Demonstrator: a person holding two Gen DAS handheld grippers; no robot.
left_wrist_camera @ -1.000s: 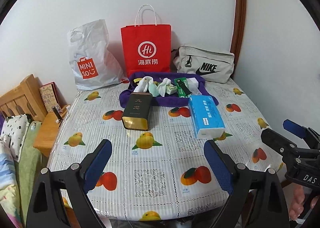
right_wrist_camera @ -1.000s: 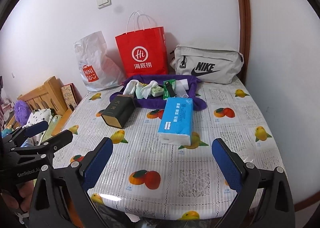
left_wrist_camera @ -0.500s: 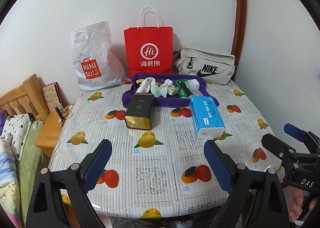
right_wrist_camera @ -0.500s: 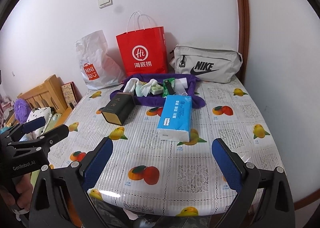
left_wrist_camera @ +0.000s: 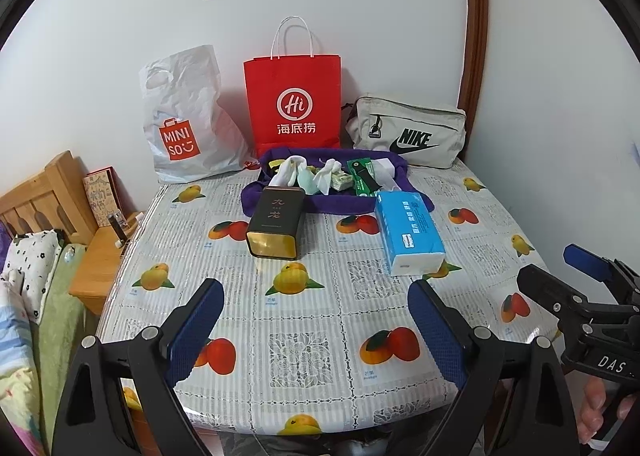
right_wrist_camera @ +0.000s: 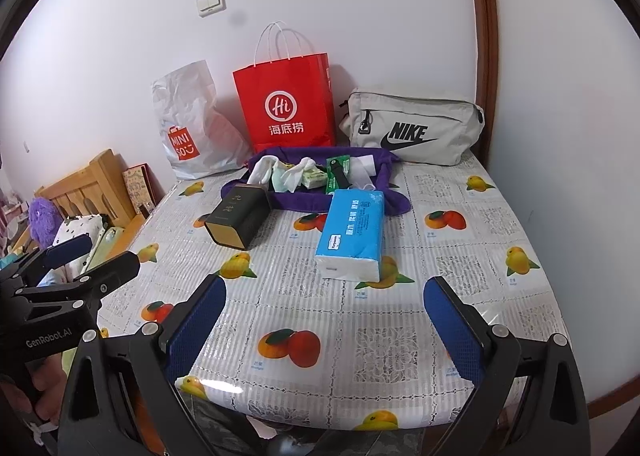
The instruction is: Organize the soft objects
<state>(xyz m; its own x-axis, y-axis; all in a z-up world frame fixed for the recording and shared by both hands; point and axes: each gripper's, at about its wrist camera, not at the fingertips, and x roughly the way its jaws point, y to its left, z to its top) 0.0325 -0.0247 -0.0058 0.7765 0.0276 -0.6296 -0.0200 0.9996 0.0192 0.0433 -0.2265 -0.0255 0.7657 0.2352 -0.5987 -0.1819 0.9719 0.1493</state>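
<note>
A purple cloth bag (left_wrist_camera: 332, 202) (right_wrist_camera: 308, 200) lies open at the table's far middle, holding white socks (left_wrist_camera: 290, 172) (right_wrist_camera: 262, 168), a green packet (left_wrist_camera: 362, 178) and other small items. In front of it lie a blue tissue pack (left_wrist_camera: 410, 230) (right_wrist_camera: 354, 234) and a dark tea tin (left_wrist_camera: 274, 222) (right_wrist_camera: 238, 216) on its side. My left gripper (left_wrist_camera: 316, 320) hangs open over the table's near edge, holding nothing. My right gripper (right_wrist_camera: 326, 316) is open too, near the front edge, well short of the tissue pack.
A white MINISO bag (left_wrist_camera: 188, 128), a red paper bag (left_wrist_camera: 294, 96) and a grey Nike pouch (left_wrist_camera: 408, 132) stand along the back wall. A wooden bed frame (left_wrist_camera: 40, 196) and bedding lie left of the fruit-print table (left_wrist_camera: 320, 316). A wall is close on the right.
Both grippers have drawn back and up a little from the table, so more of its front edge shows. The objects have not moved.
</note>
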